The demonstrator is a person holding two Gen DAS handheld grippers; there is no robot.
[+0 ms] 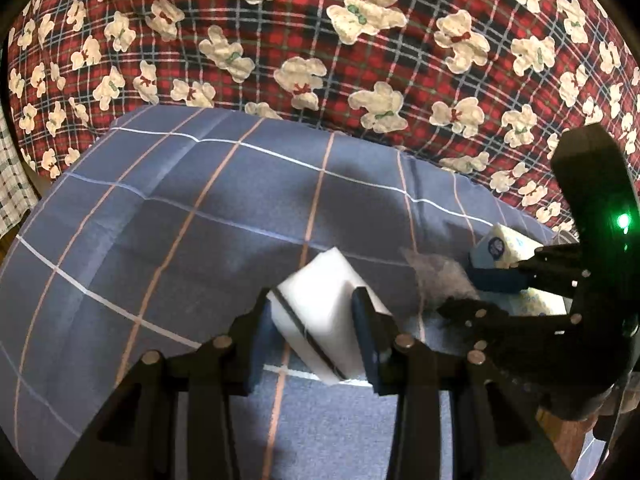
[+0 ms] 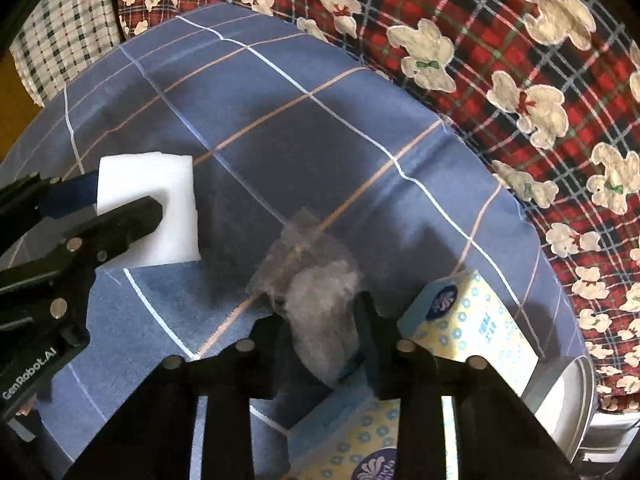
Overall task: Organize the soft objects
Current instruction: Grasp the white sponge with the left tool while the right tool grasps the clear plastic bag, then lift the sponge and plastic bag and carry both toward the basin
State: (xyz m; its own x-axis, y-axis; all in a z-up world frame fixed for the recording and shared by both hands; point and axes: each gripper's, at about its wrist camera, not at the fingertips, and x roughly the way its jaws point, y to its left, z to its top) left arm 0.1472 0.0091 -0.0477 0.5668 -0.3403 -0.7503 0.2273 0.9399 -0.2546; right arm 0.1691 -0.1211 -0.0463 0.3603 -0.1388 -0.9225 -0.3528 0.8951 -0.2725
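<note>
A white foam block (image 1: 324,276) is clamped between the pads of my left gripper (image 1: 314,300), just above a blue checked cushion (image 1: 160,200). The right wrist view shows the same block (image 2: 160,184) at the left, held by the left gripper (image 2: 120,196). My right gripper (image 2: 320,312) points steeply down and is shut on a clear bag of grey fluff (image 2: 320,304), which rests on the cushion (image 2: 280,100). In the left wrist view the right gripper (image 1: 464,290) comes in from the right, with the bag (image 1: 436,272) at its tips.
Two yellow-and-blue tissue packs (image 2: 468,320) (image 2: 360,432) lie beside and under the right gripper. A round metal rim (image 2: 568,392) sits at the lower right. A red plaid bear-print blanket (image 1: 320,40) lies behind the cushion, and a green-checked white cloth (image 2: 60,20) is at the far left.
</note>
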